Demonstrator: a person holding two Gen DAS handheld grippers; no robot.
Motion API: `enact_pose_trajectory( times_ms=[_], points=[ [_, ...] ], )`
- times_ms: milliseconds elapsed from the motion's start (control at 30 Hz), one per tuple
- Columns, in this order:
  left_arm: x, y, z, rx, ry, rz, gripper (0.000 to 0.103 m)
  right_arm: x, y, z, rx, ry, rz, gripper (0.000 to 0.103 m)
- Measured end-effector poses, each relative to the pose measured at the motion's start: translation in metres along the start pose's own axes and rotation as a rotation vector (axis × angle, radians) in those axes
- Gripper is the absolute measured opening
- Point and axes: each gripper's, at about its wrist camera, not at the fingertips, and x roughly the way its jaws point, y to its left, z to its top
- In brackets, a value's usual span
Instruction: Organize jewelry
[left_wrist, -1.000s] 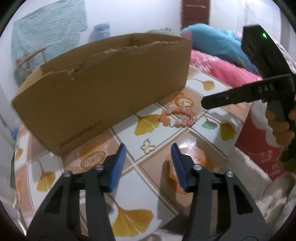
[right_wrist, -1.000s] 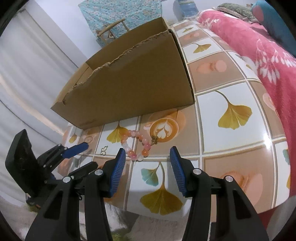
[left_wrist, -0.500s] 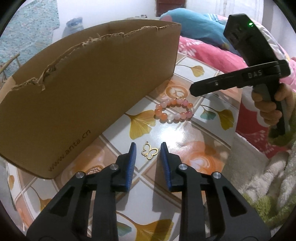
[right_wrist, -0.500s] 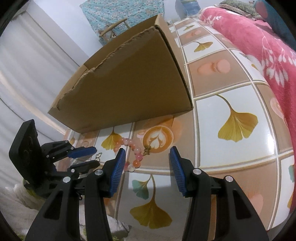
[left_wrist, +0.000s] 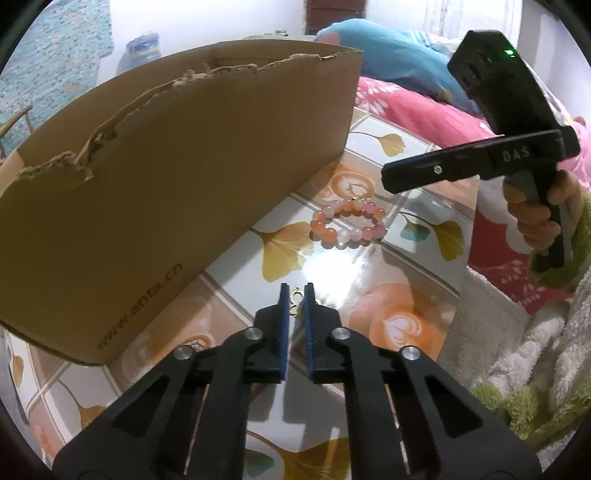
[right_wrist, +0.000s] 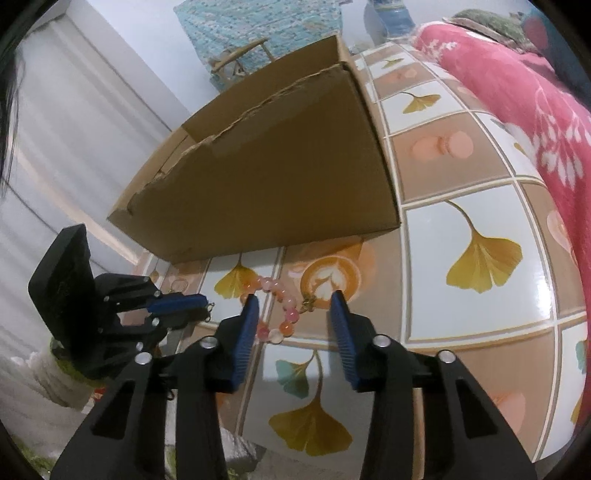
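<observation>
Two pieces of jewelry lie on the glossy tiled counter (left_wrist: 373, 295) with its ginkgo-leaf pattern, both just in front of the torn-edged brown cardboard box (left_wrist: 177, 192), which presumably stands open-topped there to receive them. The left tongs (left_wrist: 295, 295) are drawn nearly together around the small gold butterfly-shaped charm (left_wrist: 294, 300), low against the tile; the charm is so thin that a narrow, low pinch suits it, though whether the blue pads actually press it or merely flank it is hard to tell from the left wrist view. In the right wrist view the same tongs (right_wrist: 207, 310) show the charm's gold tip poking from their end. The right tongs (right_wrist: 293, 314) are spread wide apart and hover over the pink-and-orange beaded bracelet (right_wrist: 277, 310), one finger at the near left of the loop and the other beyond its small gold pendant, a wide stance fit for straddling the bead ring. The bracelet rests flat, near the box wall but apart from it.
</observation>
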Motion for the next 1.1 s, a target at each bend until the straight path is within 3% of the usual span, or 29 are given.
enact_pose_trajectory(
  times_ms=[300,600,800,967,1100],
  points=[
    [-0.005,-0.001,-0.006,-0.084,-0.012,0.07,0.006,0.013,0.015,-0.006,-0.053,0.052,-0.051,0.016],
    [-0.008,-0.001,-0.009,-0.13,-0.021,0.097,0.006,0.024,0.041,-0.008,-0.127,0.08,0.006,0.016],
    [-0.007,-0.003,-0.007,-0.117,-0.021,0.101,0.006,0.008,0.035,0.002,-0.189,0.024,-0.085,0.016],
    [-0.008,-0.002,-0.009,-0.122,-0.024,0.1,0.006,0.02,0.031,0.007,-0.278,0.065,-0.175,0.016],
    [-0.008,-0.002,-0.01,-0.123,-0.021,0.1,0.006,0.03,0.034,0.007,-0.346,0.088,-0.182,0.016]
  ],
)
